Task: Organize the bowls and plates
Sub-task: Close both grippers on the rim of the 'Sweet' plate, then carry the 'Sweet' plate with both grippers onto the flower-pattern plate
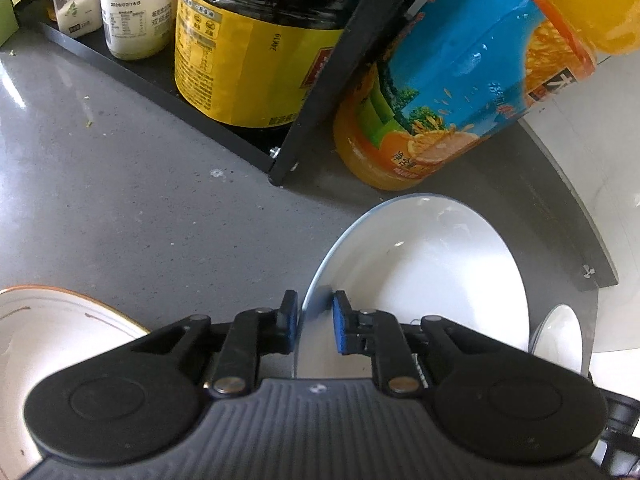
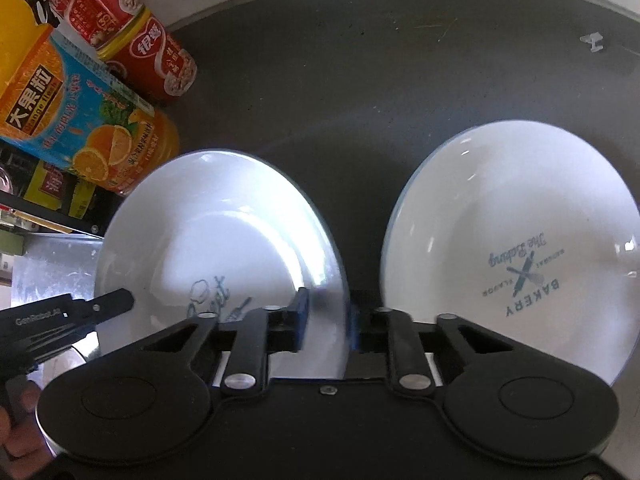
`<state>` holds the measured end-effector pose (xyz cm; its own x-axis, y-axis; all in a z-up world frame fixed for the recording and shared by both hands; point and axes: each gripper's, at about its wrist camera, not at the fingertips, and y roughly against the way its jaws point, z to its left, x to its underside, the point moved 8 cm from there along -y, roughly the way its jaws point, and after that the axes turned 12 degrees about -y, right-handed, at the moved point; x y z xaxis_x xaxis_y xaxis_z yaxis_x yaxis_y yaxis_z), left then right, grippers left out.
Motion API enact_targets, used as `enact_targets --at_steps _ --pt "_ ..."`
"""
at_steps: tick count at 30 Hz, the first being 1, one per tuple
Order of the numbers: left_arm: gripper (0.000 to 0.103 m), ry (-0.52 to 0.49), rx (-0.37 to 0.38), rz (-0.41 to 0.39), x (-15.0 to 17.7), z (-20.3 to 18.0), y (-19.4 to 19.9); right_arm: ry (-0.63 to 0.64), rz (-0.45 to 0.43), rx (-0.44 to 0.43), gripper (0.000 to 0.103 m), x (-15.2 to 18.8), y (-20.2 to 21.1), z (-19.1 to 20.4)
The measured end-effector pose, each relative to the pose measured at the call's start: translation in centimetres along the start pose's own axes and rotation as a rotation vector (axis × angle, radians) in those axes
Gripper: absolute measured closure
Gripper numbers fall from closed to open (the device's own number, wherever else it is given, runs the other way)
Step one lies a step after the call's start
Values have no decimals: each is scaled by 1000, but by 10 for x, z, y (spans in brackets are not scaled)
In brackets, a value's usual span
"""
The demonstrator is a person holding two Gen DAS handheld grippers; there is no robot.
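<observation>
My left gripper is shut on the left rim of a white plate with a thin blue edge, one blue pad on each side of the rim. The right wrist view shows the same plate, printed with a blue drawing. My right gripper is shut on its right rim, its far finger mostly hidden behind the plate. The left gripper's fingers reach the opposite edge. A second white plate printed "BAKERY" lies to the right on the dark counter. A gold-rimmed white plate sits at lower left.
An orange juice bottle and a dark sauce bottle with a yellow label stand close ahead by a black rack frame. Small jars stand on the rack's base. Red cans lie behind. A hand holds the left gripper.
</observation>
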<state>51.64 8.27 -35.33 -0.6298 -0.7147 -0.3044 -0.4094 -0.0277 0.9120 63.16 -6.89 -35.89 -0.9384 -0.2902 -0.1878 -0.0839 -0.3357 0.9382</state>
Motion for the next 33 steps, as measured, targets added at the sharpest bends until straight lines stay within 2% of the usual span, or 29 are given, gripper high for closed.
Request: enact_targets --at_steps 3,7,14,21,33 --pt "89 -5 2 -8 0 1 6 3 -4 -28 87 0 5 0" --pt "91 -2 47 -19 -1 5 20 -9 -34 -58 90 -1 20 1" --pt "92 -40 98 -54 -7 12 49 -40 -130 -87 94 6 57 18" --pt "92 -75 128 -84 -8 45 84 -43 -188 -116 94 38 83 51" --pt "91 -86 117 -89 8 115 119 -17 -192 -117 94 103 87 101"
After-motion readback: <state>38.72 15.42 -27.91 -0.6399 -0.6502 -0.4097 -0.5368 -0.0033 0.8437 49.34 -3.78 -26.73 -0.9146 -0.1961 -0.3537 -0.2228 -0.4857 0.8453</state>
